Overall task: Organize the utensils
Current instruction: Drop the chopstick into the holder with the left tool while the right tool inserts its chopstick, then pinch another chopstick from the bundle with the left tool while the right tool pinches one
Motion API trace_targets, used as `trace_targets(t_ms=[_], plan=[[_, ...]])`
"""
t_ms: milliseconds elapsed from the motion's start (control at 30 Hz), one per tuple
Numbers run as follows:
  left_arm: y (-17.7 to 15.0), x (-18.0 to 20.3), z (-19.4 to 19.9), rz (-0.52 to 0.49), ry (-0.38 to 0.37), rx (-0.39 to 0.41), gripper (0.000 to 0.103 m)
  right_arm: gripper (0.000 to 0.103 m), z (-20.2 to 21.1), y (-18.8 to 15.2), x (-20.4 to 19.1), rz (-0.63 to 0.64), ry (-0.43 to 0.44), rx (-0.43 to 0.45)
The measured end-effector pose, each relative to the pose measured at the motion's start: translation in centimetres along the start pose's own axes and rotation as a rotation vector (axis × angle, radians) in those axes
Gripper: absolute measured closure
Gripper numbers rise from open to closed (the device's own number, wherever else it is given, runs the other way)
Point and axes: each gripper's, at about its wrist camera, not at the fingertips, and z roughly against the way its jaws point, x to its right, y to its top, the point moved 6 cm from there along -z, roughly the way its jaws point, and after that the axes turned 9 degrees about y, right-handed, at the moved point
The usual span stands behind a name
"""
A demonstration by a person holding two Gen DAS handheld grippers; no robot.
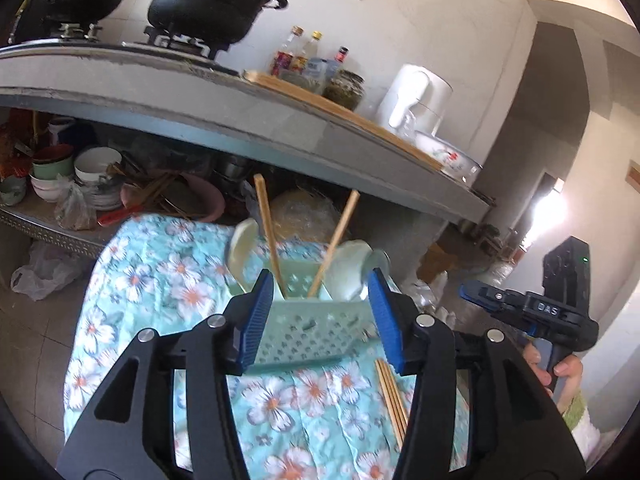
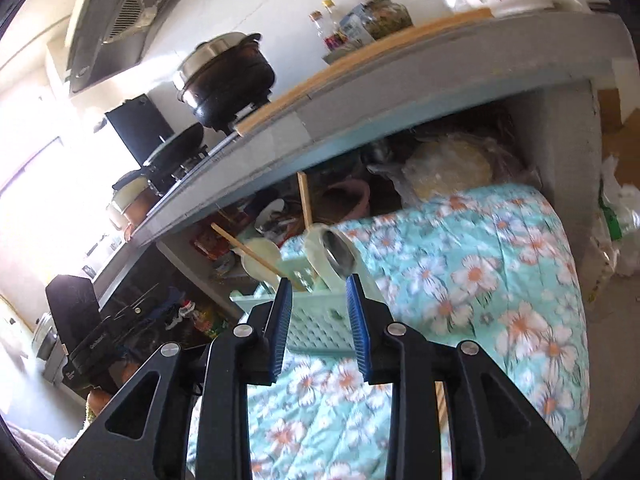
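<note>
A pale green perforated utensil basket [image 1: 320, 340] [image 2: 316, 332] stands on a floral-cloth table [image 1: 160, 280] [image 2: 500, 280]. Two wooden chopsticks [image 1: 269, 232] [image 2: 306, 200] lean upright in it, with white spoons [image 1: 244, 248] and a ladle [image 2: 338, 254] beside them. Several loose chopsticks [image 1: 390, 396] lie on the cloth by my left gripper's right finger. My left gripper [image 1: 318, 316] is open just short of the basket, with nothing between its blue pads. My right gripper [image 2: 320, 320] [image 1: 476, 296] is open too, narrower, facing the basket from the right and holding nothing.
A grey counter [image 1: 280, 128] overhangs the table's far side, carrying a black pot [image 1: 208, 4], bottles [image 1: 308, 56], a white kettle [image 1: 416, 96] and a flowered bowl [image 1: 444, 156]. Stacked bowls [image 1: 96, 168] fill the shelf beneath. A plastic bag [image 1: 36, 276] lies on the floor at left.
</note>
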Motion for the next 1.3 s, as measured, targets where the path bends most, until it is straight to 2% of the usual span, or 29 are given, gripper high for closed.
trace_targets(t_ms=[133, 233, 300, 400, 533, 867, 1000, 1300], plan=[[-6.3, 3.2, -1.8, -0.031, -0.130, -0.166, 0.056, 0.075, 0.6, -6.1, 4.5, -0.150, -0.051, -0.117], [-11.2, 5.3, -4.2, -0.037, -0.199, -0.309, 0.058, 0.075, 0.2, -11.0, 7.4, -0.285, -0.047, -0.195], [-14.6, 6.7, -6.1, -0.022, -0.256, -0.423, 0.067, 0.075, -0.2, -13.7, 8.7, -0.362, -0.036, -0.233], [-18.1, 7.8, -8.1, 0.010, -0.301, -0.544, 0.078, 0.077, -0.9, -16.1, 9.9, -0.425, -0.027, -0.261], [-20.8, 8.7, -9.8, 0.037, -0.325, -0.639, 0.083, 0.081, -1.5, -17.4, 10.6, -0.458, -0.017, -0.278], [-23.6, 8.9, -12.9, 0.099, -0.298, -0.750, 0.089, 0.095, -1.7, -18.1, 11.8, -0.499, 0.008, -0.267], [-23.9, 8.7, -13.3, 0.133, -0.302, -0.755, 0.096, 0.097, -1.4, -18.3, 12.1, -0.509, 0.024, -0.248], [-22.8, 8.0, -12.6, 0.182, -0.307, -0.727, 0.097, 0.097, -0.3, -18.3, 12.2, -0.524, 0.053, -0.220]])
